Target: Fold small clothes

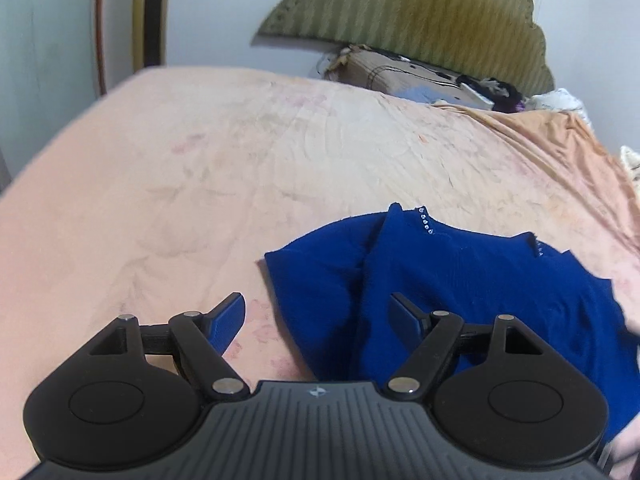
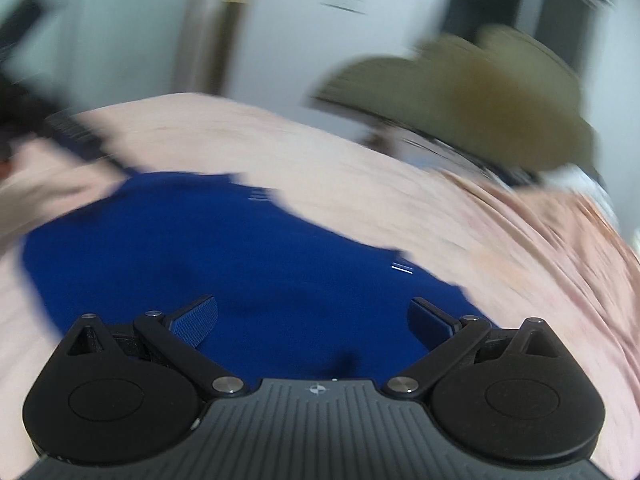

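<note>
A royal-blue knitted garment (image 1: 460, 280) with small sparkling studs near its neckline lies partly folded on a pink bedsheet (image 1: 180, 168). My left gripper (image 1: 318, 312) hovers over the garment's left edge, its jaws wide apart and nothing pinched between them. In the right wrist view, which is motion-blurred, the same blue garment (image 2: 224, 256) spreads below my right gripper (image 2: 314, 318), whose jaws also stand wide apart above the cloth without pinching it. At that view's left edge a dark shape that may be the other gripper (image 2: 76, 136) is too blurred to read.
An olive-green padded headboard (image 1: 420, 16) leans on the wall behind the bed. A cardboard box with clutter (image 1: 400, 72) sits at the bed's far side, with an orange cloth (image 1: 560, 128) at the far right. Bare pink sheet stretches to the left.
</note>
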Tool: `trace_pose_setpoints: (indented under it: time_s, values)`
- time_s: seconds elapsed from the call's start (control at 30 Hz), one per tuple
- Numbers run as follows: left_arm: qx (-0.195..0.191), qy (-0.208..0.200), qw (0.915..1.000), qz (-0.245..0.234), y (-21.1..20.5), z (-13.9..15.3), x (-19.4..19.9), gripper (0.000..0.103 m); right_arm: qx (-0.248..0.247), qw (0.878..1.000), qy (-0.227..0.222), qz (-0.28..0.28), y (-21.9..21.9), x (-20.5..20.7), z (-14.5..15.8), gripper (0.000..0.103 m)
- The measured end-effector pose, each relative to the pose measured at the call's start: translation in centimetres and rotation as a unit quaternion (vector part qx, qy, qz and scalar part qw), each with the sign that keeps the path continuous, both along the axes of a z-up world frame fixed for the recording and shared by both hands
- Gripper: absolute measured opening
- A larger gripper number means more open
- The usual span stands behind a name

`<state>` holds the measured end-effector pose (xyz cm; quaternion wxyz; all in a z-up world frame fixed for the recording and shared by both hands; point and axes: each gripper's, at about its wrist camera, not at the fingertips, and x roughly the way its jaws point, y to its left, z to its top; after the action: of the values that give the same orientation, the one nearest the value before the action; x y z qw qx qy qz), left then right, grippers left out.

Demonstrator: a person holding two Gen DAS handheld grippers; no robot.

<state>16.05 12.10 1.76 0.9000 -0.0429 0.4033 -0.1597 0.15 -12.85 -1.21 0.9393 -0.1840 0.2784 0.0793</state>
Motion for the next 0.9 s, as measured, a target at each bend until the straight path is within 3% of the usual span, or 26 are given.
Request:
trace_pose_setpoints:
  time_s: [0.13,0.23,0.37,0.47,0.6,0.67,0.73,0.77,0.83,0.9]
  values:
    - [-0.054,0.046,0.9970,-0.033,0.8,-1.6,2.1,0.082,-0.029,0.992,0.025,0.118,4.6,-2.4,-1.2,0.101]
    - [-0.125,0.093,0.9865,-0.051,1.1,-3.1,3.8,0.082,-0.085,0.983,0.027,0.160,7.4,-3.3,-3.2,0.100]
    - [-0.173,0.114,0.9773,-0.044,1.1,-4.4,5.4,0.082,-0.142,0.976,-0.007,0.167,9.7,-3.5,-4.9,0.099]
    - [-0.191,0.116,0.9734,-0.049,0.6,-4.3,6.5,0.082,-0.126,0.981,-0.007,0.145,10.3,-2.1,-5.2,0.098]
    - [-0.183,0.110,0.9758,-0.048,-0.4,-4.3,7.9,0.080,-0.103,0.988,-0.004,0.116,11.5,-0.1,-5.2,0.082]
    - [-0.173,0.102,0.9788,-0.041,-0.9,-4.3,8.4,0.067,-0.097,0.989,-0.001,0.112,12.0,0.6,-5.4,0.071]
    - [-0.153,0.104,0.9821,-0.037,-1.5,-4.4,8.8,0.034,-0.095,0.989,0.002,0.116,12.3,1.1,-5.3,0.047]
    - [-0.137,0.103,0.9845,-0.038,-1.9,-4.4,8.8,0.029,-0.097,0.988,0.002,0.118,12.5,1.1,-5.5,0.032]
    - [-0.106,0.091,0.9893,-0.041,-2.5,-4.3,8.6,0.013,-0.106,0.987,0.002,0.123,12.9,1.0,-5.9,0.017]
    - [-0.083,0.078,0.9926,-0.042,-3.1,-3.8,8.1,0.009,-0.099,0.987,-0.003,0.124,12.8,0.9,-5.8,0.014]
